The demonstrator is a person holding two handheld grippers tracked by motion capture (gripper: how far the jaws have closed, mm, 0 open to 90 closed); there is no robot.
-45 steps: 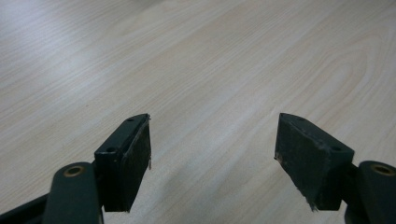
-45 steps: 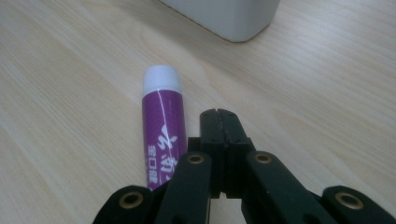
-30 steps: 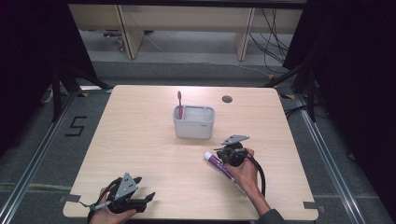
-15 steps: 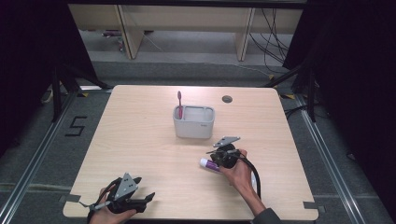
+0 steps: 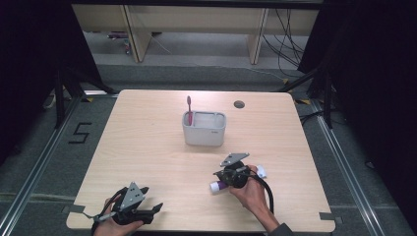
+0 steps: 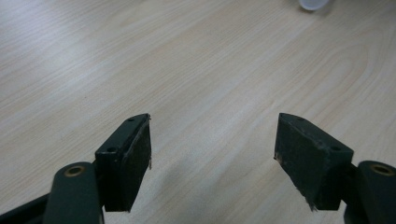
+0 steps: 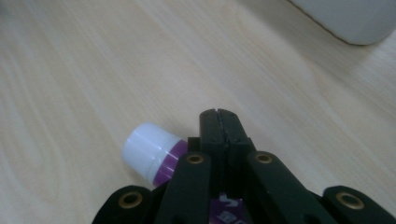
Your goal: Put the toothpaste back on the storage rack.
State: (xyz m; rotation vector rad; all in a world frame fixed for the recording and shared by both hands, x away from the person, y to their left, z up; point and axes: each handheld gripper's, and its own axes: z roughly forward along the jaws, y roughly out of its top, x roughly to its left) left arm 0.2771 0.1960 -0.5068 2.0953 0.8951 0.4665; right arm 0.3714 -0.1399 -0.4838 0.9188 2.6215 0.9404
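Right now your right gripper (image 5: 230, 173) sits at about five o'clock on the table (image 5: 147, 142), its jaws pressed fully together with nothing between them; the purple tube (image 7: 154, 157) with the white cap lies on the wood directly under it, cap poking out to the jaws' left in the right gripper view. Your left gripper (image 5: 147, 210) rests near the seven o'clock edge, jaws spread wide over bare wood. Toward twelve o'clock from the tube, well apart, stands the white holder (image 5: 204, 129) with a pink toothbrush (image 5: 189, 109) upright in it.
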